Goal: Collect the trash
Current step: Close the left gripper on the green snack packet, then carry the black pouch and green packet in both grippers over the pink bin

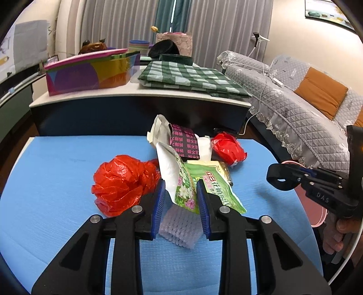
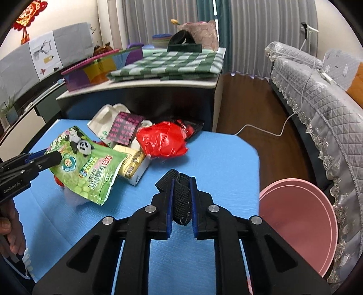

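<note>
Behind the blue table point(image 2: 226, 158), a white-topped cabinet point(image 1: 136, 96) is standing and carrying several things. A folded green checked cloth point(image 1: 192, 78) is lying along its right edge, reaching toward the front right corner. A multicoloured box point(image 1: 90, 70) with a pink lid is sitting at the front left corner, tilted slightly. Toward the back edge, a stack of coloured bowls point(image 1: 138, 46), a black round item point(image 1: 163, 48) and a pinkish patterned box point(image 1: 179, 40) are crowding together. Grey curtains point(image 1: 127, 20) are hanging behind. To the right, a sofa under a grey quilted cover point(image 2: 317, 95) is standing, with an orange cushion point(image 1: 321, 92) leaning on it and a white cable point(image 2: 281, 129) trailing across the wooden floor point(image 2: 245, 106).
</note>
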`<control>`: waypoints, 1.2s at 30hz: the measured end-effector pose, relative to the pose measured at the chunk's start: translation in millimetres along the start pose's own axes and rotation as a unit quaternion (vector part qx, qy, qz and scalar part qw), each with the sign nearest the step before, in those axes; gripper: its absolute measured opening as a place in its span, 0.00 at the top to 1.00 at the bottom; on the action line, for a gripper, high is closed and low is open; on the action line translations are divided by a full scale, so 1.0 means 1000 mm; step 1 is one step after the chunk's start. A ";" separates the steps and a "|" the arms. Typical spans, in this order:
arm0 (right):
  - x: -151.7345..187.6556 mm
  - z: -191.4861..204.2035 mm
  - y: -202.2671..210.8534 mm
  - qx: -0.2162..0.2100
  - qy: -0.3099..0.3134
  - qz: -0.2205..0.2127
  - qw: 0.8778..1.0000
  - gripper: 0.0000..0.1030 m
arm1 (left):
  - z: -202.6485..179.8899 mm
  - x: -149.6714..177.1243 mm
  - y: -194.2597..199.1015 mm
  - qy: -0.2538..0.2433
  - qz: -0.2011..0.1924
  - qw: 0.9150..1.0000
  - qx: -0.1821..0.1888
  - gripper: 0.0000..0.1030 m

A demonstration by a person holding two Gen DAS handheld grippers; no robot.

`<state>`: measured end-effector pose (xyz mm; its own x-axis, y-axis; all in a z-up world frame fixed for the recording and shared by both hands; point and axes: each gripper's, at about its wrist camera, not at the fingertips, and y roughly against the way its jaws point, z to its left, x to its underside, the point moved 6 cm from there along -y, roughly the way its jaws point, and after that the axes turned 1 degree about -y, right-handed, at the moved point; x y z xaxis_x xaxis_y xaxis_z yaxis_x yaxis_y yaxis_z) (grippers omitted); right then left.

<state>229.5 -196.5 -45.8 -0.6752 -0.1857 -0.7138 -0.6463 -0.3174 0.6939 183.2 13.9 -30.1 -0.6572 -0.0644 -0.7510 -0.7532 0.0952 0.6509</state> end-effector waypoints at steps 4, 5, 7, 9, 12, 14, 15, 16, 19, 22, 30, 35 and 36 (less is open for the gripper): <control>-0.002 -0.004 0.014 0.004 -0.006 -0.013 1.000 0.87 | -0.005 -0.002 0.010 -0.007 -0.010 1.000 -0.001 0.77; -0.003 -0.006 0.020 0.005 -0.008 -0.019 1.000 0.87 | -0.006 -0.003 0.012 -0.007 -0.012 1.000 -0.001 0.78; -0.004 -0.007 0.027 0.006 -0.011 -0.026 1.000 0.87 | -0.009 -0.004 0.019 -0.011 -0.019 1.000 -0.002 0.78; -0.005 -0.009 0.038 0.008 -0.015 -0.035 0.999 0.87 | -0.011 -0.005 0.024 -0.014 -0.024 1.000 -0.001 0.81; -0.005 -0.013 0.052 0.010 -0.020 -0.046 0.999 0.87 | -0.016 -0.005 0.032 -0.021 -0.032 0.999 -0.001 0.87; -0.005 -0.016 0.061 0.011 -0.024 -0.051 0.998 0.87 | -0.020 -0.005 0.037 -0.026 -0.036 0.999 0.001 0.90; -0.004 -0.018 0.065 0.012 -0.026 -0.054 0.998 0.87 | -0.023 -0.004 0.039 -0.029 -0.037 0.999 0.001 0.92; -0.004 -0.020 0.068 0.013 -0.029 -0.056 0.998 0.87 | -0.025 -0.003 0.041 -0.031 -0.037 0.999 0.001 0.93; -0.002 -0.026 0.081 0.014 -0.036 -0.063 0.997 0.87 | -0.031 -0.002 0.046 -0.038 -0.039 0.999 0.003 0.97; 0.000 -0.030 0.091 0.016 -0.042 -0.070 0.997 0.87 | -0.037 -0.002 0.052 -0.046 -0.045 0.998 0.003 0.98; 0.004 -0.048 0.115 0.022 -0.061 -0.087 0.994 0.87 | -0.050 -0.005 0.066 -0.054 -0.060 0.997 0.006 0.99; 0.006 -0.055 0.128 0.027 -0.068 -0.095 0.993 0.87 | -0.057 -0.005 0.073 -0.052 -0.066 0.996 0.010 0.99; 0.007 -0.057 0.130 0.028 -0.070 -0.097 0.992 0.87 | -0.059 -0.005 0.075 -0.052 -0.066 0.996 0.011 0.99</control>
<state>161.3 -291.5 34.2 -0.5765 0.0052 -0.8171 -0.7849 -0.2814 0.5520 128.5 -36.9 28.8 -0.5443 0.0258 -0.8385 -0.8317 0.1139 0.5434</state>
